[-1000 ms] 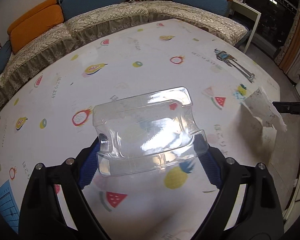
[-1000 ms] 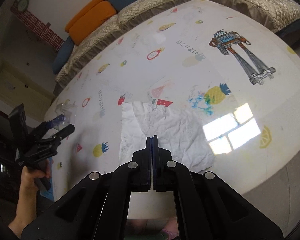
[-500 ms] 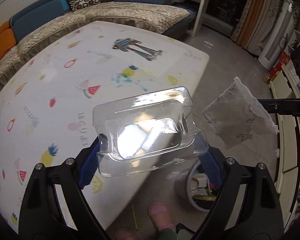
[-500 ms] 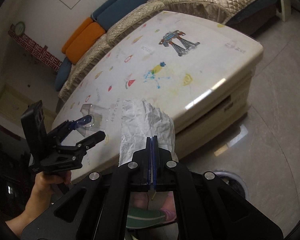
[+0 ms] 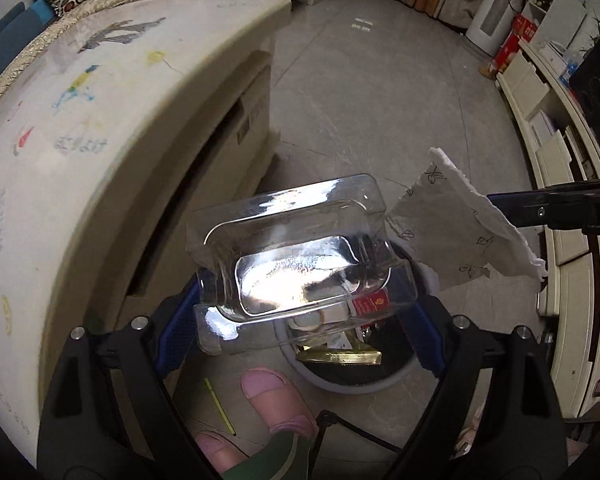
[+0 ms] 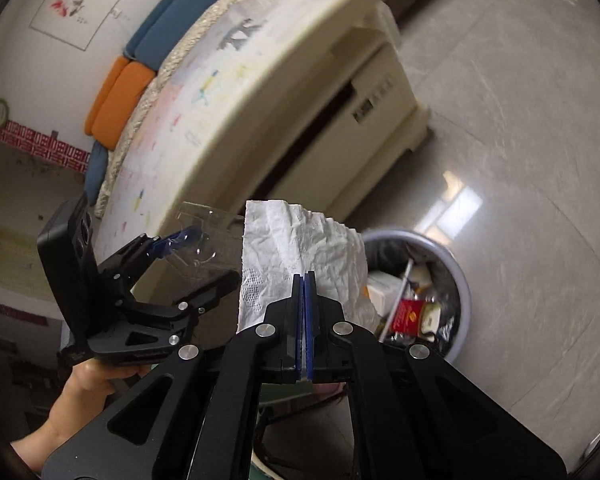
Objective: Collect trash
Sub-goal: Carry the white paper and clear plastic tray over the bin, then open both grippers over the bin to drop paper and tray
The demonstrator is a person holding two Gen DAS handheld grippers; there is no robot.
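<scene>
Clear plastic tray [image 5: 300,256] between wide left jaws, above bin [image 5: 396,376].

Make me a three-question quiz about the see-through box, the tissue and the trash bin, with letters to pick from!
1. Where is the trash bin?
A. on the table
B. on the floor beside the table
C. on the sofa

2. What colour are the pads on the left gripper?
A. blue
B. yellow
C. white

3. What is the right gripper doing?
A. standing wide open with nothing in it
B. holding a bottle
C. pinching the paper tissue shut

Answers:
1 B, the bin stands on the grey tiles next to the table.
2 A, blue pads press both sides of the clear plastic box.
3 C, its jaws are closed on the tissue's edge.
</scene>
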